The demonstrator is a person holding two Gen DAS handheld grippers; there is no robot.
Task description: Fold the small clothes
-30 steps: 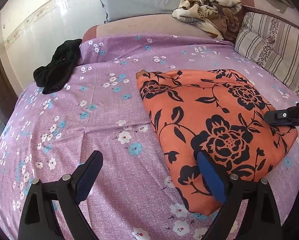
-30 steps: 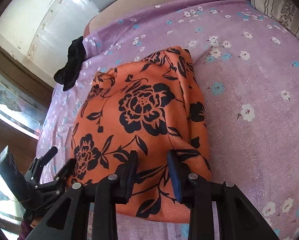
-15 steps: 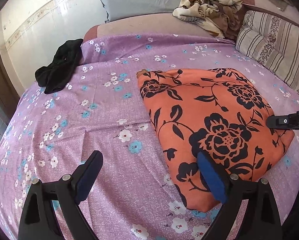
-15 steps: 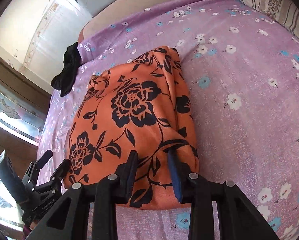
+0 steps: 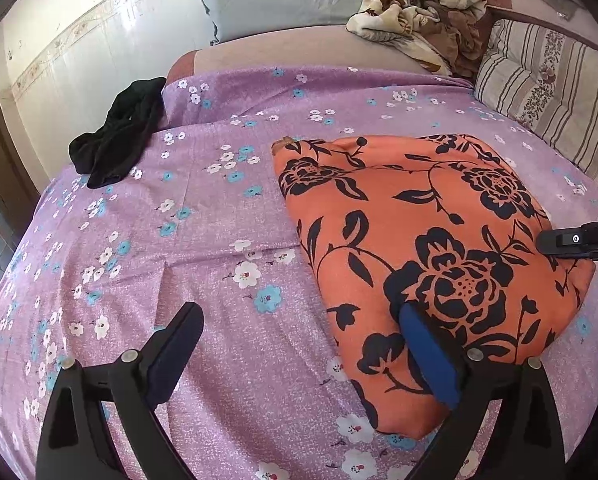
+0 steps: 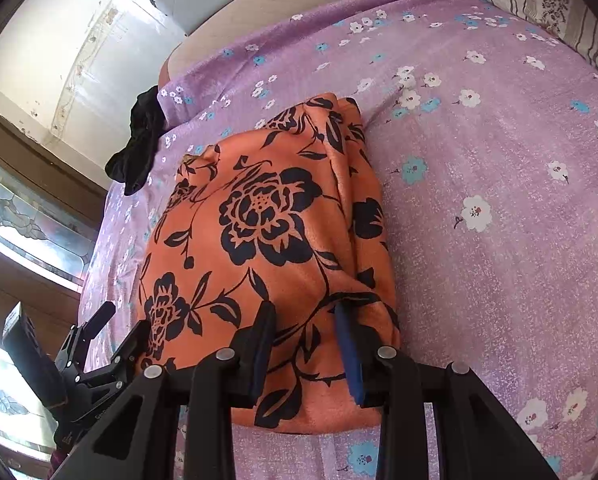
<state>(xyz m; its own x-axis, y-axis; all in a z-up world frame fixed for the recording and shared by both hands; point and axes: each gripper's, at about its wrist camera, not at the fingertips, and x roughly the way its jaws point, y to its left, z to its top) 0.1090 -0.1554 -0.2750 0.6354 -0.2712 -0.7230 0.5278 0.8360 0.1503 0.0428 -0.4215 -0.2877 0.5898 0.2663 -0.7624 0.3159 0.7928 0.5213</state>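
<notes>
On the purple floral bedsheet, the folded orange garment could be rumpled if snagged by the right gripper, narrowly parted over its near edge; the left gripper is held wide, empty.

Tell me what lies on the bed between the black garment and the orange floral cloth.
Nothing but bare purple floral sheet lies between the black garment and the orange floral cloth. The left wrist view shows this best.

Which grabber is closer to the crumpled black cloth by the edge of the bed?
Left. The left gripper hovers open over the purple sheet, nearer the crumpled black cloth. The right gripper is farther, over the orange flowered garment.
</notes>
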